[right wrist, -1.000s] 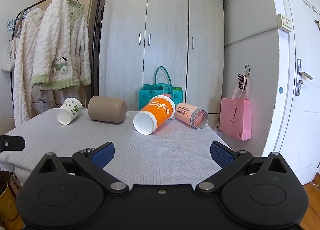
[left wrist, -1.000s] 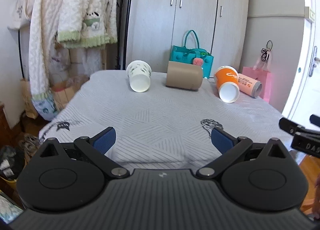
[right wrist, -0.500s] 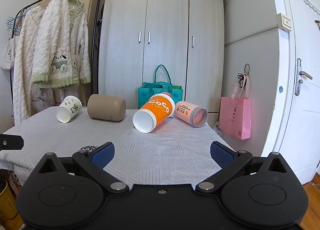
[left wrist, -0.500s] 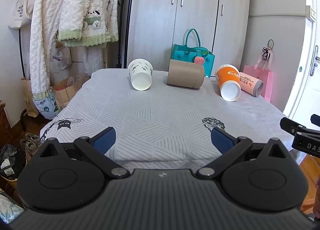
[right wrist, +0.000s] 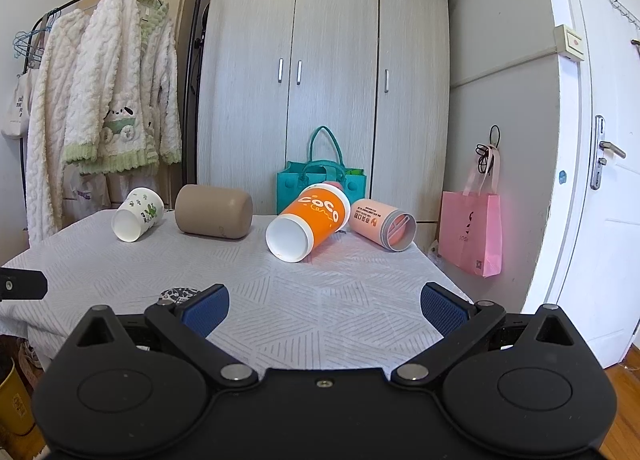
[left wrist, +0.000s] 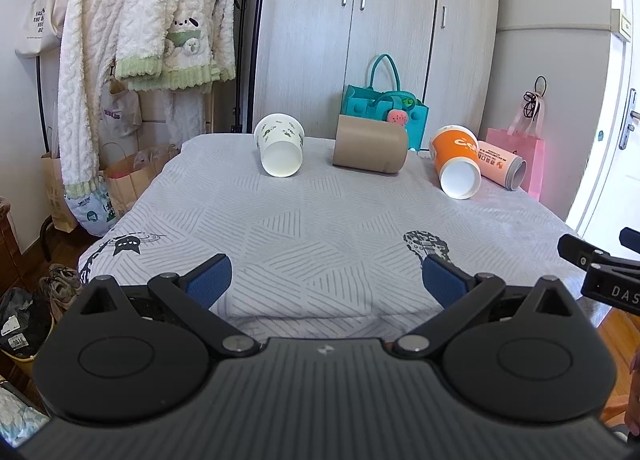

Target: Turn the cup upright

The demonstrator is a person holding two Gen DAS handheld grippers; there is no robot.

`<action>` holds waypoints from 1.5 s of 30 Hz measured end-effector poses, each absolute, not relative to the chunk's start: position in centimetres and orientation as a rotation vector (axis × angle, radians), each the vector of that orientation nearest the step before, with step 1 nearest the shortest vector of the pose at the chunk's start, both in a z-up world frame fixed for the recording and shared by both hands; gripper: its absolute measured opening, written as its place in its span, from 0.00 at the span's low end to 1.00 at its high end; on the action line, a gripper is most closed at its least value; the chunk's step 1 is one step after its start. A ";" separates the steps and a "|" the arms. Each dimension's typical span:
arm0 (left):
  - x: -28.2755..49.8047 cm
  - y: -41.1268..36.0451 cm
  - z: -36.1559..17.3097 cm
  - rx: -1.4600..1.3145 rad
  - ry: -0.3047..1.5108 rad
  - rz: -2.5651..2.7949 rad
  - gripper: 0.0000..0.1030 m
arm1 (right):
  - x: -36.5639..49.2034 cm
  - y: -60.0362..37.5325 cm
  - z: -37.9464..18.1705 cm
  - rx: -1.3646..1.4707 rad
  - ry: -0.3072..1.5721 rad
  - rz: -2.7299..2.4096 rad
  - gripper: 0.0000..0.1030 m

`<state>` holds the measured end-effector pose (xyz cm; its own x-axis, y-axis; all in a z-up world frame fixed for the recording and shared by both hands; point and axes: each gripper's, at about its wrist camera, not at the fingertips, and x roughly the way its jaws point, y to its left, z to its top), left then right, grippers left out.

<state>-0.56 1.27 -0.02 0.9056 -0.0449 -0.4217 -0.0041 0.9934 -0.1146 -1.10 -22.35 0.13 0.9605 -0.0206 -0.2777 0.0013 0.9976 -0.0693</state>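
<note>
Several cups lie on their sides at the far end of a table with a grey patterned cloth (left wrist: pixel 320 220): a white cup with green prints (left wrist: pixel 280 150) (right wrist: pixel 138 214), a tan cup (left wrist: pixel 370 150) (right wrist: pixel 214 211), an orange cup (left wrist: pixel 458 162) (right wrist: pixel 308 222) and a pink cup (left wrist: pixel 502 164) (right wrist: pixel 382 223). My left gripper (left wrist: pixel 324 284) is open and empty over the near edge. My right gripper (right wrist: pixel 324 306) is open and empty, also at the near edge, facing the orange cup. Part of the right gripper shows at the right of the left wrist view (left wrist: pixel 600 268).
A teal bag (left wrist: pixel 384 108) stands behind the table against a grey wardrobe (right wrist: pixel 328 80). A pink bag (right wrist: pixel 470 232) hangs on the right by a white door (right wrist: pixel 600 180). A clothes rack with white robes (left wrist: pixel 140 40) stands on the left, paper bags below it.
Both grippers have risen slightly and edged toward the table. The cups have not moved. Both grippers stay open.
</note>
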 end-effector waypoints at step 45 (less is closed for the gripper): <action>31.8 -23.5 7.5 -0.108 0.853 -0.488 0.93 | 18.0 -38.0 7.3 -0.200 0.475 0.450 1.00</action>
<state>31.77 -23.46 7.48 0.5548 -0.4548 -0.6966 0.3701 0.8849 -0.2829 17.99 -38.02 7.33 0.7940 0.3700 -0.4824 -0.4616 0.8833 -0.0822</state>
